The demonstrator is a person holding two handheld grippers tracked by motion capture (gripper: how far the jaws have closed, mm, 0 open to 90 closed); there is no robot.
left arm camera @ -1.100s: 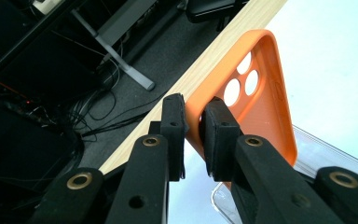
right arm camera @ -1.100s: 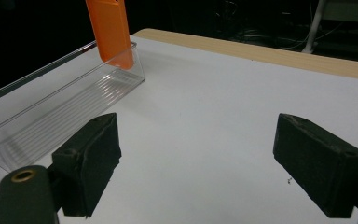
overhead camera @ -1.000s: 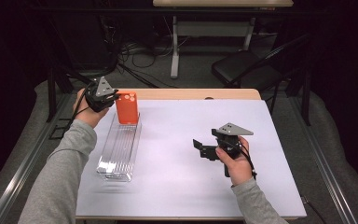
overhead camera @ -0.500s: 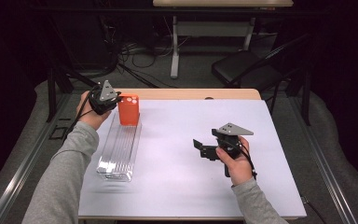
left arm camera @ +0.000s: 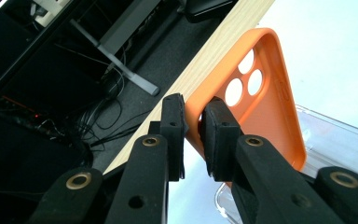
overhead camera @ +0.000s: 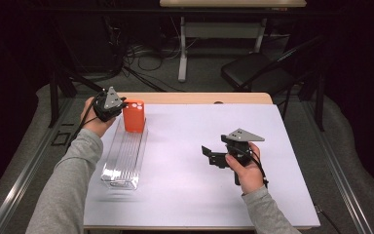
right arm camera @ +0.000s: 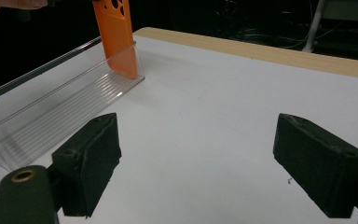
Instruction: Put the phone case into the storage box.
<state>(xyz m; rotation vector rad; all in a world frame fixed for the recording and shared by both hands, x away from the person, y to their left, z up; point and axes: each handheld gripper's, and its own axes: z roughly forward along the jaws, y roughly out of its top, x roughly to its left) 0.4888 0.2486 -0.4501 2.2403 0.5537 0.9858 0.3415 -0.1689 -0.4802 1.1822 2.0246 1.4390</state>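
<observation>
L gripper (overhead camera: 119,108) pinches thin orange plastic phone case (overhead camera: 134,116) by its edge, upright at far end of clear ribbed plastic tray (overhead camera: 124,155). Prob. light, flexy; grip rim. R gripper (overhead camera: 208,155) wide open, empty.

Orange phone case (overhead camera: 134,116), clear ribbed tray (overhead camera: 124,155), black tongs (left arm camera: 193,135), white table (overhead camera: 190,146).

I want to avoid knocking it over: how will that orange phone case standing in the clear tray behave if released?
The orange phone case looks thin and hollow, so probably light and slightly flexible. Standing on end in the clear tray, pinched by the left claw, it will likely tip once released.
</observation>
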